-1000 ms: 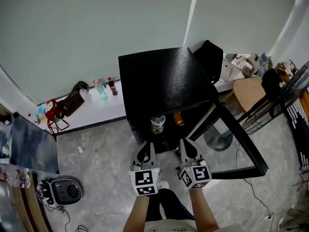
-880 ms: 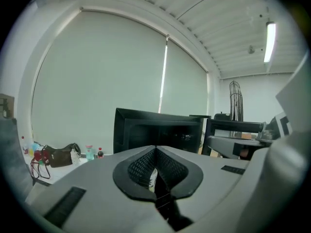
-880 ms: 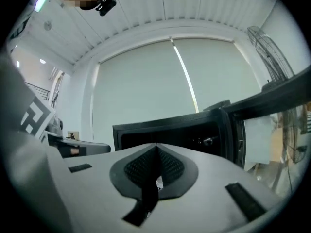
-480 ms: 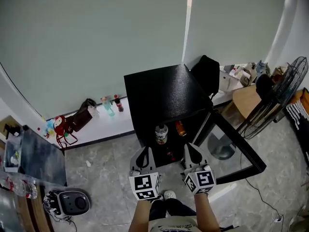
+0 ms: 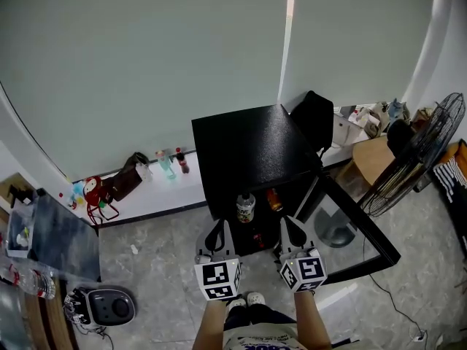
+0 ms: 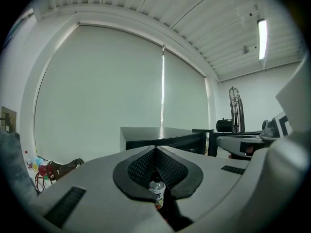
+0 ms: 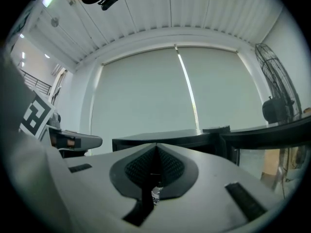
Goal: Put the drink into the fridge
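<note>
A black mini fridge (image 5: 248, 146) stands against the wall, its glass door (image 5: 359, 228) swung open to the right. On its shelf stand a clear bottle with a white label (image 5: 245, 207) and an orange drink (image 5: 274, 199). My left gripper (image 5: 215, 230) and right gripper (image 5: 292, 226) hover side by side just in front of the opening, both shut and empty. In the left gripper view the labelled bottle (image 6: 157, 193) shows beyond the closed left gripper (image 6: 156, 150). The right gripper view catches the bottle (image 7: 155, 195) under the closed right gripper (image 7: 156, 147).
A standing fan (image 5: 416, 155) and a wooden table (image 5: 376, 152) are to the right of the door. Small bottles (image 5: 169, 162) and a red toy (image 5: 95, 193) sit on the low ledge at left. A grey device (image 5: 106, 306) lies on the floor at lower left.
The head view has drawn back and shifted, so the fridge sits lower and more of the fan shows. Both grippers stay shut, side by side before the fridge.
</note>
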Available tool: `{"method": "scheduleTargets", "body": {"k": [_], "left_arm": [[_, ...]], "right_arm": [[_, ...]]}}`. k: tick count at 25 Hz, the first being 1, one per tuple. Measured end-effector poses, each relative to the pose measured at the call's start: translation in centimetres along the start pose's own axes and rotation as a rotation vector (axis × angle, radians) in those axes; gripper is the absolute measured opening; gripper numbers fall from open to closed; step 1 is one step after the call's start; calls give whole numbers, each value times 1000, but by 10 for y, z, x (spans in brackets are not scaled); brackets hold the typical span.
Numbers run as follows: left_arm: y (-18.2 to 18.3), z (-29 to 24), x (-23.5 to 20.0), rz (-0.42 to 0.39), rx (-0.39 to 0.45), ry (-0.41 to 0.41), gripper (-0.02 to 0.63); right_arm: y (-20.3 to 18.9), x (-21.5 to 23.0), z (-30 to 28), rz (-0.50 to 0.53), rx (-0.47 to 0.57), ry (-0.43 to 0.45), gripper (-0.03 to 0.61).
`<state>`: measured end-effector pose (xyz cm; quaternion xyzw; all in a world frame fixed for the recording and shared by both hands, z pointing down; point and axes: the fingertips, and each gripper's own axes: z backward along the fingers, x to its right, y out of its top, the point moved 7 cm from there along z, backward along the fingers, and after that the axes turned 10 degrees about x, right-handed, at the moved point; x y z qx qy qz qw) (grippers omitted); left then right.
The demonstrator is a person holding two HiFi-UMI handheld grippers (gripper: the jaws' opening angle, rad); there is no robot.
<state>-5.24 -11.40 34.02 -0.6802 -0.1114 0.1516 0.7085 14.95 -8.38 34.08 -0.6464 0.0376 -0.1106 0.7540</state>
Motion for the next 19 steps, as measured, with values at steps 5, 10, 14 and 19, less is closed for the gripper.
{"method": "scheduleTargets", "body": {"k": [5, 10, 14, 19], "left_arm": [[1, -3, -3, -5, 2, 8, 5], [2, -5, -3, -6, 4, 9, 5], [2, -6, -4, -8, 5, 15, 5], [0, -7, -2, -8, 7, 10, 5]], "right_arm": [[0, 4, -6, -15, 2, -13, -6], [2, 6, -7, -19, 7, -9, -6], [0, 5, -10, -31, 5, -6, -6], [-3, 6, -9, -33, 0, -5, -6]]}}
